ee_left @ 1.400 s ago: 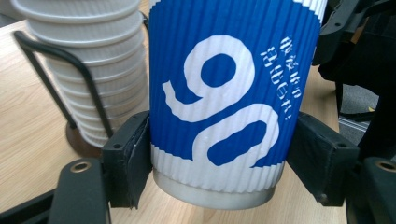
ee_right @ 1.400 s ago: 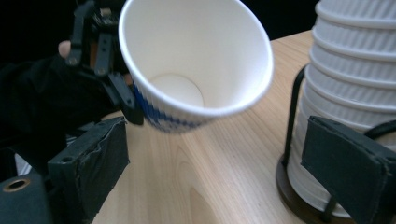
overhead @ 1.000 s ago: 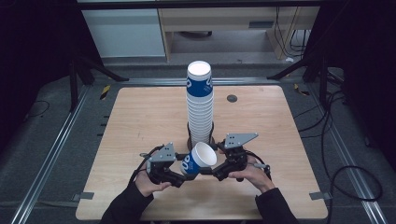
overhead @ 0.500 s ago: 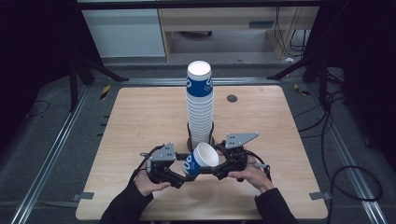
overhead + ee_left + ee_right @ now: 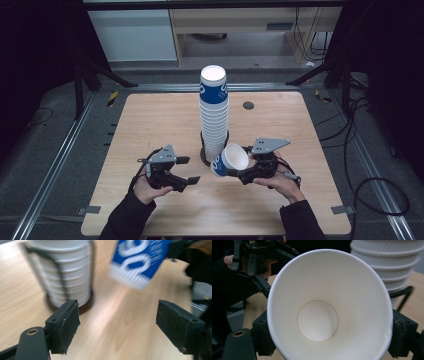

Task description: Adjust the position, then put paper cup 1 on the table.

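1. My right hand-held gripper [image 5: 239, 175] had just closed its jaws on the blue-and-white paper cup [image 5: 230, 160], pads pressing its sides.
2. Cup lay tilted, mouth toward me, just right of the tall stack of paper cups [image 5: 214, 115] on the wooden bench [image 5: 150, 120].
3. My left hand-held gripper [image 5: 189, 170] stood wide open, empty, left of the cup.
4. Right hand nearer the stack.

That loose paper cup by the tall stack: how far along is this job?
Done: one blue-and-white cup is off the stack and in the right gripper, whose jaws have just been closing on its rim. In hand: that cup is held tilted on its side, beside the stack's base. The left gripper is open, holding nothing. Left: the many nested cups in the black holder.
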Demonstrator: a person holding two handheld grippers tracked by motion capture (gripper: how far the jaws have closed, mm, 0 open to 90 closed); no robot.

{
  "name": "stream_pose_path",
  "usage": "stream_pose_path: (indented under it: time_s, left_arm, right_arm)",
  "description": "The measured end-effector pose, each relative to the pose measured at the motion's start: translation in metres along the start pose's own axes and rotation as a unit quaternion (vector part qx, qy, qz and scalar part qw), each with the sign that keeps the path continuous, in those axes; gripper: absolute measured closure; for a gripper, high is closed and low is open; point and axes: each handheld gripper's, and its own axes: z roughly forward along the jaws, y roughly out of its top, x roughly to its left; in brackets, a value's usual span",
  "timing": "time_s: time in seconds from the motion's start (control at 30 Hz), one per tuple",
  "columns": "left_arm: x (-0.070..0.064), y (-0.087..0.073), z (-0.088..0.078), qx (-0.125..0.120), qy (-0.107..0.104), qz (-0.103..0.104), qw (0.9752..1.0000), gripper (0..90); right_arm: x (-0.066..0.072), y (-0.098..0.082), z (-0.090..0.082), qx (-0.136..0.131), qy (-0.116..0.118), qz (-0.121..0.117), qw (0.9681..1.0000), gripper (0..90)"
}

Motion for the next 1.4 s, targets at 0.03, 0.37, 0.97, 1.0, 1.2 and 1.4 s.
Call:
stream_pose_path:
  time_s: [0.03, 0.37, 0.97, 1.0, 1.2, 1.4]
  left_arm:
    - [0.004, -0.001, -0.002, -0.003, 0.007, -0.007, 1.0000, 18.5]
    - [0.030, -0.012, -0.020, -0.020, 0.083, -0.061, 0.9945, 19.0]
    - [0.050, -0.023, -0.024, -0.003, 0.116, -0.090, 0.9892, 18.9]
    - [0.051, -0.024, -0.025, -0.003, 0.118, -0.090, 0.9889, 18.8]
    - [0.054, -0.025, -0.026, -0.003, 0.126, -0.095, 0.9874, 18.4]
    - [0.056, -0.026, -0.028, -0.005, 0.129, -0.098, 0.9869, 18.2]
  right_arm:
    - [-0.001, 0.001, -0.003, -0.001, -0.013, 0.000, 0.9999, 16.8]
    - [-0.017, 0.005, -0.031, 0.027, -0.124, 0.008, 0.9919, 16.5]
    - [-0.058, -0.002, -0.056, 0.101, -0.311, 0.064, 0.9429, 16.4]
    - [-0.060, -0.002, -0.056, 0.103, -0.314, 0.066, 0.9415, 16.4]
    - [-0.079, -0.001, -0.054, 0.131, -0.334, 0.077, 0.9304, 16.4]
    - [-0.101, -0.003, -0.045, 0.161, -0.352, 0.085, 0.9184, 16.2]
